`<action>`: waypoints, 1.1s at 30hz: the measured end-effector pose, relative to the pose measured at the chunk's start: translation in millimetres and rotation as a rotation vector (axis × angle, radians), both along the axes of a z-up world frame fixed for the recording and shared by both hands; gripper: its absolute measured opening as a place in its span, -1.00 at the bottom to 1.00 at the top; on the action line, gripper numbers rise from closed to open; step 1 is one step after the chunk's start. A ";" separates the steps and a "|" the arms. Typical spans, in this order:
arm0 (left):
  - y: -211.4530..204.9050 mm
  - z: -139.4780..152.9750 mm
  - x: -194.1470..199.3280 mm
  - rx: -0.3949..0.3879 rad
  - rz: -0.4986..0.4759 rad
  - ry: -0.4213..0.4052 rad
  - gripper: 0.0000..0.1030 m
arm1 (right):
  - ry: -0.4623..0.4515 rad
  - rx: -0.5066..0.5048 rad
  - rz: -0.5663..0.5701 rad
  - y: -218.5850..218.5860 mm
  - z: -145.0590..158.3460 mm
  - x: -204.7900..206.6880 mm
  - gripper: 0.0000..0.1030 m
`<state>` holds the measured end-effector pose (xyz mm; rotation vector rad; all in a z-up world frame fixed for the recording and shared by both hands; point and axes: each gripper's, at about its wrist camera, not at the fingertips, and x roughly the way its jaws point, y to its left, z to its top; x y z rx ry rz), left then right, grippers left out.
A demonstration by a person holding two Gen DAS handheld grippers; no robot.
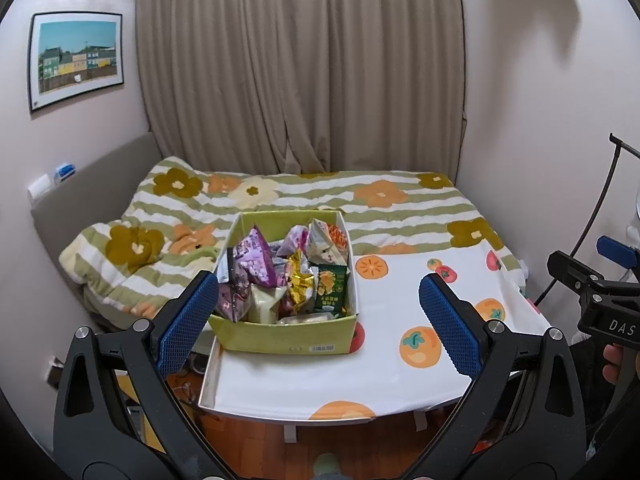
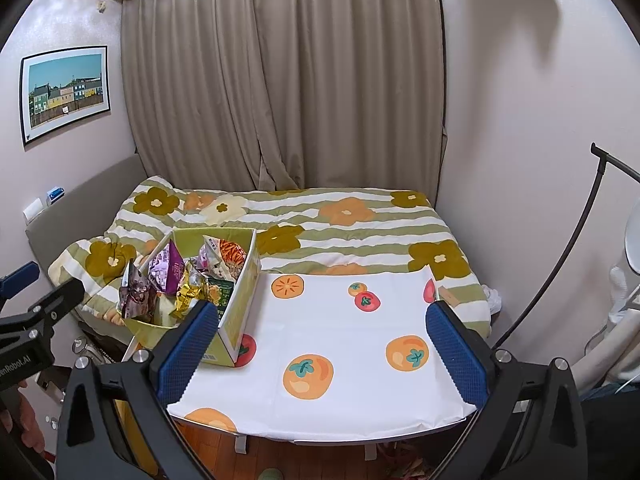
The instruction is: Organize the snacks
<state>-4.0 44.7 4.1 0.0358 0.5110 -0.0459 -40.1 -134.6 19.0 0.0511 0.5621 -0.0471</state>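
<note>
A green cardboard box stands at the far left of a white table with fruit prints. It holds several snack packets: purple ones, a gold one, a green one. My left gripper is open and empty, held back from the table's near edge, facing the box. My right gripper is open and empty, over the near edge to the right of the box. The packets stick out of the box top.
A bed with a striped flowered quilt lies behind the table. Curtains hang at the back. A black stand pole rises at the right. Wooden floor shows below the table edge.
</note>
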 end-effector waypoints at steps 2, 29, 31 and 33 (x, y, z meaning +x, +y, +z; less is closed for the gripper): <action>1.2 -0.8 0.8 -0.002 0.002 0.002 0.94 | 0.004 -0.001 -0.001 0.2 0.3 0.5 0.99; -7.8 -4.9 0.5 0.028 0.001 -0.017 0.96 | -0.002 -0.007 -0.017 -1.4 2.6 6.4 0.99; -8.4 -3.8 0.7 0.033 0.010 -0.026 0.99 | -0.002 -0.008 -0.017 -1.1 2.6 7.9 0.99; -8.0 -3.5 0.8 0.029 0.009 -0.032 0.99 | -0.004 -0.005 -0.017 -1.4 2.1 8.1 0.99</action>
